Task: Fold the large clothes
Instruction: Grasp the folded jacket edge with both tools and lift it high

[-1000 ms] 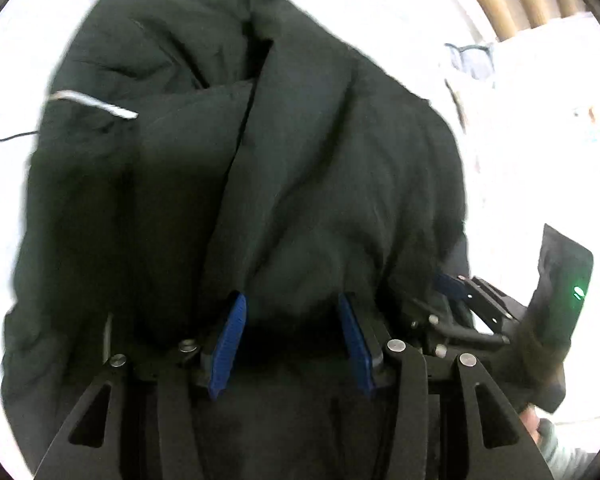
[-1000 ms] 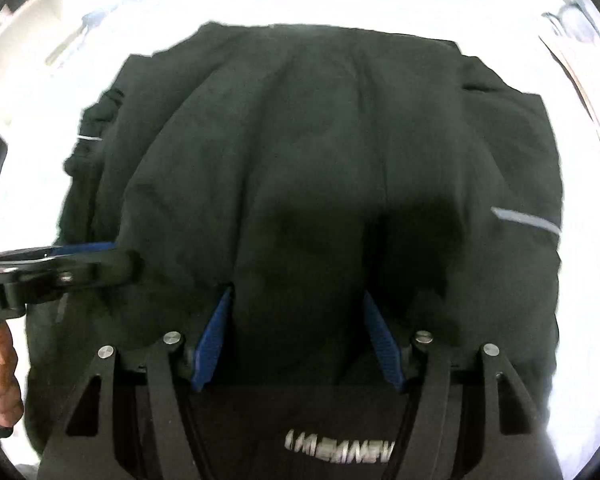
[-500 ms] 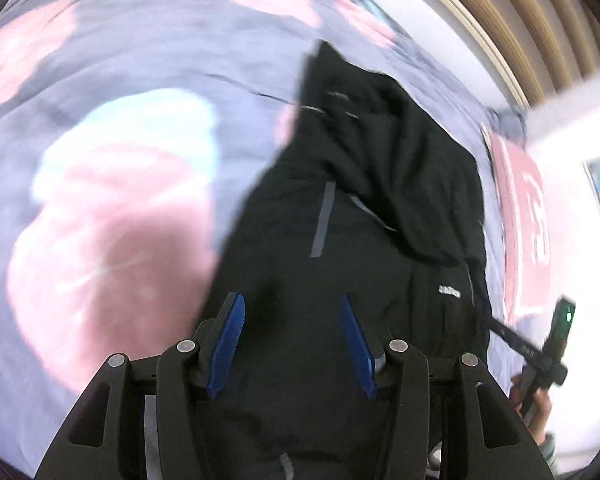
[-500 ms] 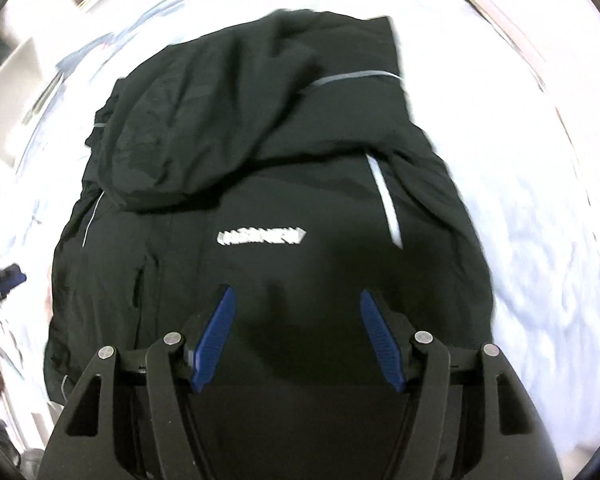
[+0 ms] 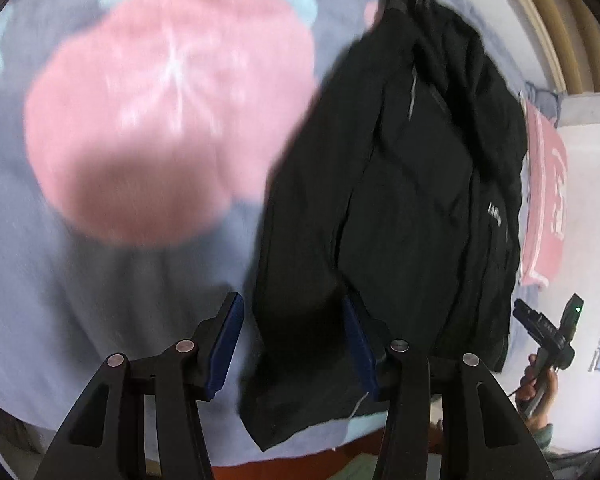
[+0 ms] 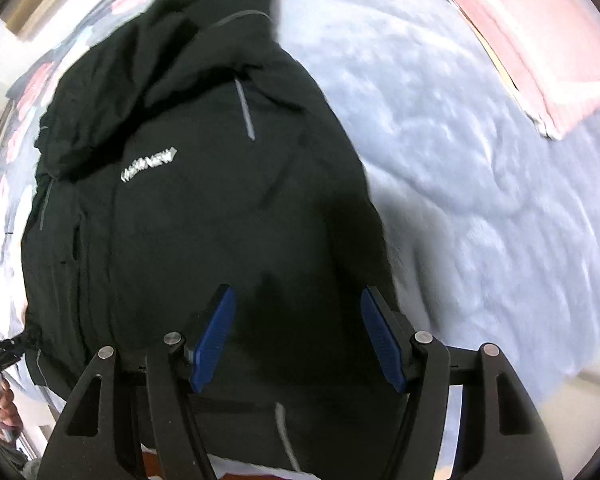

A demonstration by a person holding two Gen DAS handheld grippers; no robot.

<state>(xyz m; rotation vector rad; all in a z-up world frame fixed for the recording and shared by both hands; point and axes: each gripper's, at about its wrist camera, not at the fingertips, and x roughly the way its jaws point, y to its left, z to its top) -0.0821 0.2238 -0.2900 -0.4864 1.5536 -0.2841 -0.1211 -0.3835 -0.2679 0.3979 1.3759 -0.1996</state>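
Observation:
A black hooded jacket (image 5: 412,184) lies on a bed, its hood flopped over the chest. A silver logo (image 6: 148,164) and grey reflective stripes show on it. My left gripper (image 5: 292,340) hovers open over the jacket's lower left edge, which lies beneath the gap; the pads do not press on it. My right gripper (image 6: 298,336) stands open above the jacket (image 6: 204,200) near its lower hem, with nothing pinched. Each view catches the other gripper at its edge: the right gripper (image 5: 552,328) and the left gripper (image 6: 0,352), each held in a hand.
The bedcover (image 5: 120,280) is grey-blue with large pink and light-blue patches. A pink cloth (image 5: 548,200) lies to the right of the jacket, also seen as the pink cloth (image 6: 540,20). Wooden slats (image 5: 560,20) stand behind the bed. The bed's near edge runs under both grippers.
A second ago the jacket filled both views right at the fingers. Both grippers have drawn back and rolled; the jacket now lies spread on the bed and the bedcover shows.

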